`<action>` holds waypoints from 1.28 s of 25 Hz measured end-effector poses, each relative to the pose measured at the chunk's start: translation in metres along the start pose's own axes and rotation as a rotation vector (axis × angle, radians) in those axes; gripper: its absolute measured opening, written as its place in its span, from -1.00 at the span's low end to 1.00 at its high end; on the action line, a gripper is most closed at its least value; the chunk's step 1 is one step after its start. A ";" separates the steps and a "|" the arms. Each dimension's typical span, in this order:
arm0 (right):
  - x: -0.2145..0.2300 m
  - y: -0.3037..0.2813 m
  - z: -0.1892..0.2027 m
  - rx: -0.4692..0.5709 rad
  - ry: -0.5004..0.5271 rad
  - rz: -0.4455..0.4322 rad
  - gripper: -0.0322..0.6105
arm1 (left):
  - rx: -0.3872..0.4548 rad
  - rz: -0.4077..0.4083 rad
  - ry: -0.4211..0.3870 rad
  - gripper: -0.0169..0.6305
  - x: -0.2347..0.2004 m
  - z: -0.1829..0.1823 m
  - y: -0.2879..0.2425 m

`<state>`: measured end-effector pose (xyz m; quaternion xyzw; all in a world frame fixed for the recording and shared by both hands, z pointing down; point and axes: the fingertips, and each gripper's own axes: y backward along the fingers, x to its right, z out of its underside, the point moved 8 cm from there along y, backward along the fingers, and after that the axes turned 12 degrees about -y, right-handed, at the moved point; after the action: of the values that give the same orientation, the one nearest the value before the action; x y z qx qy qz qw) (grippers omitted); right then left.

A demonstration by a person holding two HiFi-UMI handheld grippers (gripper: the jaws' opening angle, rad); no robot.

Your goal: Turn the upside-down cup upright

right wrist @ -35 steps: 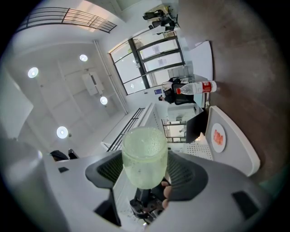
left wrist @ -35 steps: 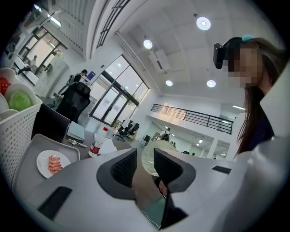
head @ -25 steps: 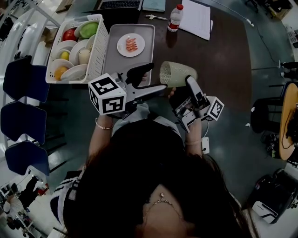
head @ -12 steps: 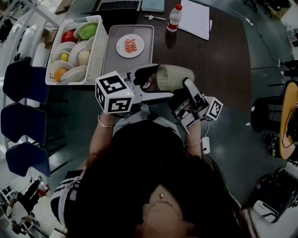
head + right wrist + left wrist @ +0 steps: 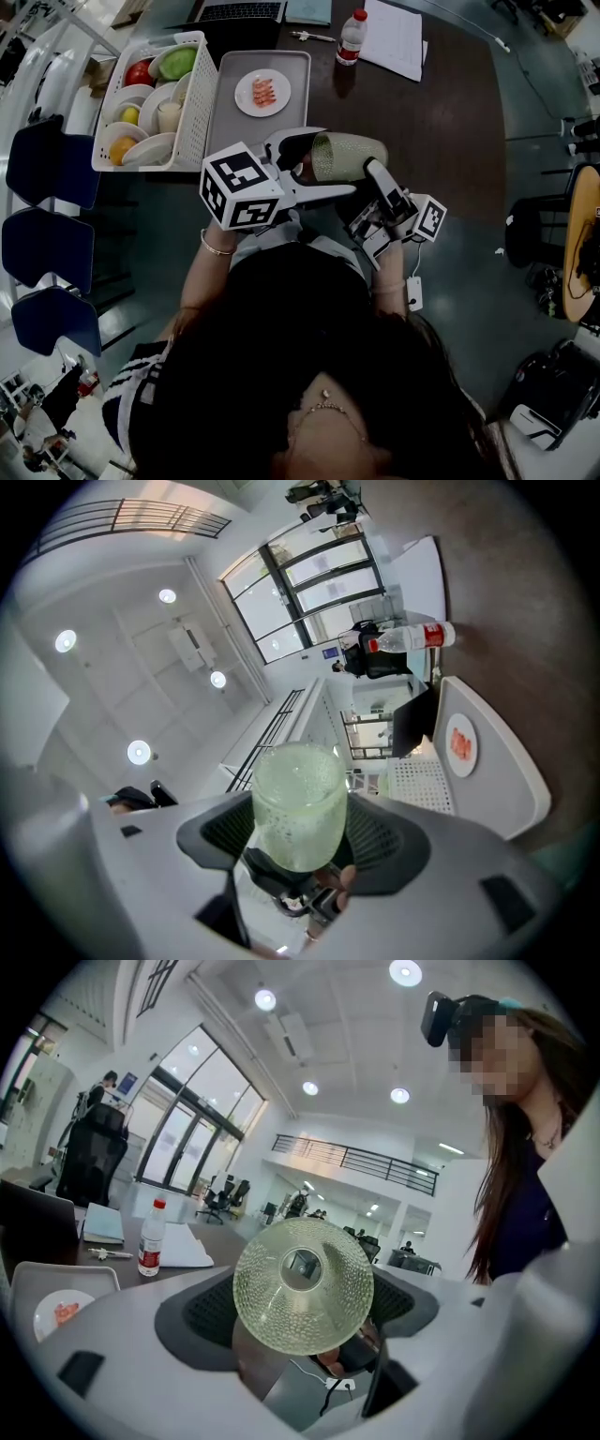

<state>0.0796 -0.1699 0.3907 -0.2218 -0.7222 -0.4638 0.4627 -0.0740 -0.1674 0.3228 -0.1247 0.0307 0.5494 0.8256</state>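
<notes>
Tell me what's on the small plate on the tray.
Pink-orange pieces of food lie on the plate; their kind is too small to tell. The tray beneath it is covered.

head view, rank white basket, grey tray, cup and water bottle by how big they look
1. white basket
2. grey tray, close behind, near end partly hidden
3. cup, though it is held nearer the camera, so unsure against the bottle
4. water bottle
</notes>
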 end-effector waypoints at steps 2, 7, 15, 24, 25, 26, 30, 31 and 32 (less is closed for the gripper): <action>0.000 0.001 -0.001 0.004 -0.004 0.002 0.09 | 0.002 -0.004 0.006 0.31 -0.001 0.000 -0.001; 0.004 0.004 -0.003 0.011 -0.013 -0.006 0.09 | -0.002 -0.006 0.004 0.30 -0.002 0.002 -0.004; 0.007 0.008 -0.005 0.004 -0.014 -0.005 0.09 | -0.017 -0.024 -0.007 0.29 -0.002 0.001 -0.007; 0.014 0.024 -0.015 0.056 0.016 0.084 0.09 | -0.081 -0.074 -0.028 0.29 -0.009 0.005 -0.011; 0.015 0.028 -0.018 0.067 0.032 0.107 0.09 | -0.093 -0.079 -0.032 0.29 -0.010 0.007 -0.012; 0.016 0.032 -0.020 0.078 0.049 0.132 0.09 | -0.104 -0.083 -0.035 0.29 -0.012 0.008 -0.012; 0.017 0.046 -0.029 0.127 0.103 0.210 0.09 | -0.146 -0.093 -0.042 0.29 -0.017 0.016 -0.016; 0.016 0.049 -0.031 0.142 0.113 0.223 0.09 | -0.158 -0.096 -0.045 0.29 -0.018 0.018 -0.017; 0.015 0.053 -0.034 0.157 0.128 0.238 0.09 | -0.172 -0.101 -0.051 0.29 -0.019 0.019 -0.019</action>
<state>0.1275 -0.1761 0.4329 -0.2393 -0.6939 -0.3609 0.5753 -0.0654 -0.1868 0.3483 -0.1824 -0.0440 0.5107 0.8390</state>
